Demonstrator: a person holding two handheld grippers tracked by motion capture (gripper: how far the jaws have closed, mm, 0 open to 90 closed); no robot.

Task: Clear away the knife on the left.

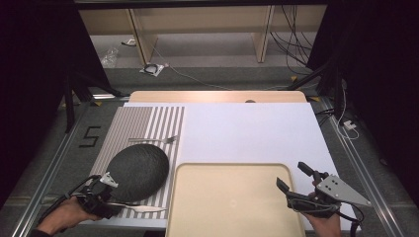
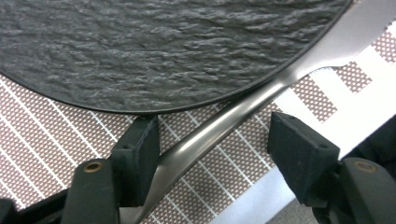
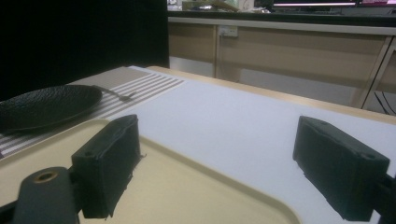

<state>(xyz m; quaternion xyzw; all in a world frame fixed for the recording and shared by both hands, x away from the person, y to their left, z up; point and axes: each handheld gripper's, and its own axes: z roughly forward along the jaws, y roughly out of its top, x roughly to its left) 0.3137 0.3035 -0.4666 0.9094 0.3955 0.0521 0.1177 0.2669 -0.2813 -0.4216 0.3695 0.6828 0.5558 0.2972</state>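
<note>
A dark, rough-textured oval plate (image 1: pixel 137 172) (image 2: pixel 163 46) lies on a striped placemat (image 1: pixel 148 121) at the left. A silver knife (image 1: pixel 141 209) (image 2: pixel 299 70) lies on the mat along the plate's near edge. My left gripper (image 1: pixel 109 203) (image 2: pixel 215 125) is low over the mat with the knife's handle between its jaws. The handle runs close by the left pad, and the right pad stands clear of it, so the gripper is open. My right gripper (image 1: pixel 293 176) (image 3: pixel 219 135) is open and holds nothing, over the right edge of a beige tray (image 1: pixel 232 197) (image 3: pixel 187 186).
A fork (image 1: pixel 153 139) (image 3: pixel 114 94) lies on the placemat just beyond the plate. A white sheet (image 1: pixel 247 133) covers the table's middle and right. Metal rails run along both sides of the table, and cables lie on the floor beyond it.
</note>
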